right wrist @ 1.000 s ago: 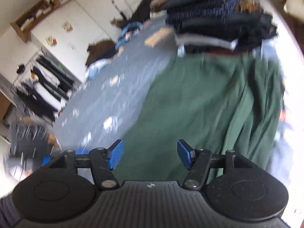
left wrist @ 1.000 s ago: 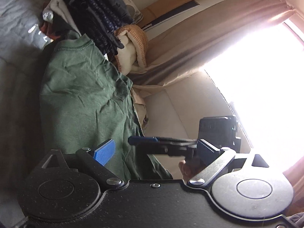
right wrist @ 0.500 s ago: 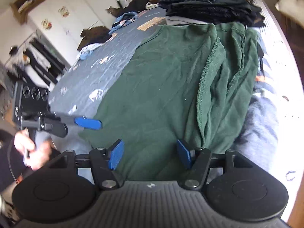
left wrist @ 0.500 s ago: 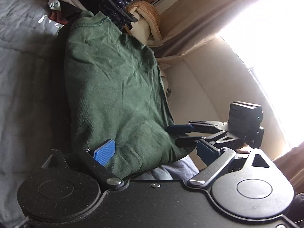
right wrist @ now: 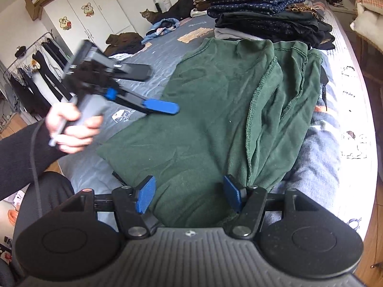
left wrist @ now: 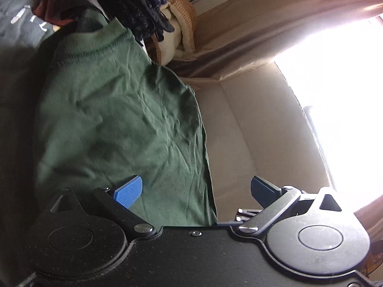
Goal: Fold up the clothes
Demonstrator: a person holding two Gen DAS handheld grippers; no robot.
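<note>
Across frame centre lay green shirt (right wrist: 215,124), half-folded; left gripper (left wrist: 195,189) was opening, empty; right gripper (right wrist: 188,193) unclenched, holding nothing. Next: grasp near hem.

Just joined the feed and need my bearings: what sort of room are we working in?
Most likely a bedroom: the green shirt lies on a bed beside a stack of folded clothes, with a white wardrobe and a clothes rail behind.

Home bedroom: bed with grey quilt (right wrist: 165,47), white wardrobe (right wrist: 95,16) with mouse stickers, garment rack (right wrist: 36,71) of dark clothes, folded clothes stack (right wrist: 268,16), cat (right wrist: 149,15), curtained window (left wrist: 335,95).
</note>
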